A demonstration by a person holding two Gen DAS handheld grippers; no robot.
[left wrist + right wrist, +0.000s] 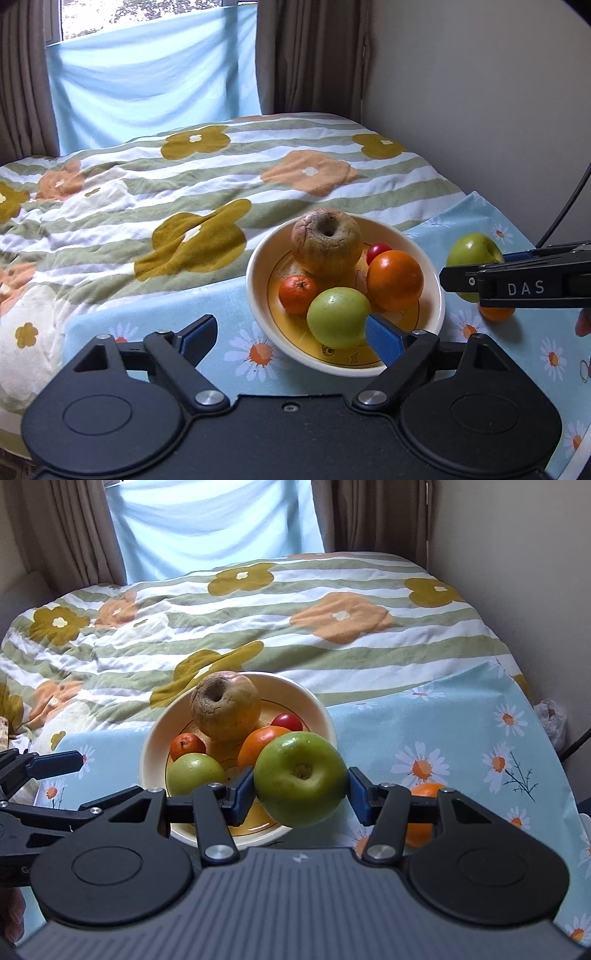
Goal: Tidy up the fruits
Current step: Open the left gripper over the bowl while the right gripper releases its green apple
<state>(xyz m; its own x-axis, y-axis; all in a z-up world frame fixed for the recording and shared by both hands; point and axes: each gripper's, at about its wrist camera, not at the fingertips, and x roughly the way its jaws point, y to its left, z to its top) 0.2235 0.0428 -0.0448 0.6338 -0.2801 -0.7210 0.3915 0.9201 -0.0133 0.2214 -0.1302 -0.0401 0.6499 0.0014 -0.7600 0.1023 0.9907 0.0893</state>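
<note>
A cream bowl with a yellow inside holds a wrinkled brown apple, a small red fruit, an orange, a mandarin and a green apple. My left gripper is open at the bowl's near rim; that green apple lies free beside its right pad. My right gripper is shut on a second green apple, held just right of the bowl. Another orange lies on the cloth under the right gripper.
The bowl stands on a light blue daisy cloth over a striped floral blanket. A wall and a black cable lie to the right, with curtains and a blue sheet behind.
</note>
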